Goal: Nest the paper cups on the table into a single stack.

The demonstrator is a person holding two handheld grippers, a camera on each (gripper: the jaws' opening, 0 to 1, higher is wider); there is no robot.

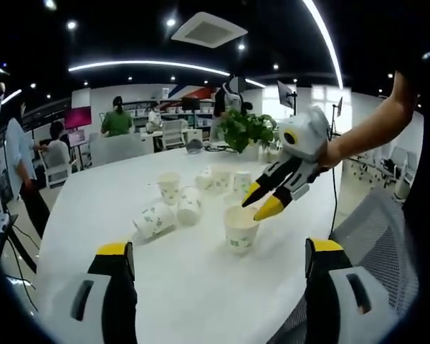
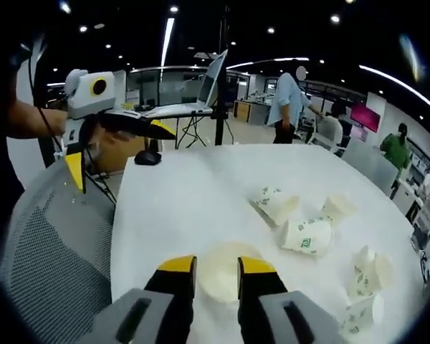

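An upright paper cup (image 1: pixel 241 228) with green print stands on the white table (image 1: pixel 201 287) near its front edge. My right gripper (image 1: pixel 261 201) comes in from the right, its yellow tips a little apart just above that cup's rim. From its own view the jaws (image 2: pixel 217 266) are narrowly parted over the cup's open mouth (image 2: pixel 218 276). My left gripper (image 1: pixel 218 246) is wide open, nothing between its fingers, well short of the cup. It hangs beyond the table edge (image 2: pixel 119 150). Further cups: one upright (image 1: pixel 170 188), two lying (image 1: pixel 155 218) (image 1: pixel 189 204), others behind (image 1: pixel 221 178).
Lying cups are scattered on the right of the table (image 2: pixel 276 203) (image 2: pixel 308 235) (image 2: pixel 369 272). A mesh chair (image 2: pixel 50 251) stands at the table edge. A potted plant (image 1: pixel 245 129) and a mouse (image 2: pixel 148 158) sit on the table. People work at desks behind.
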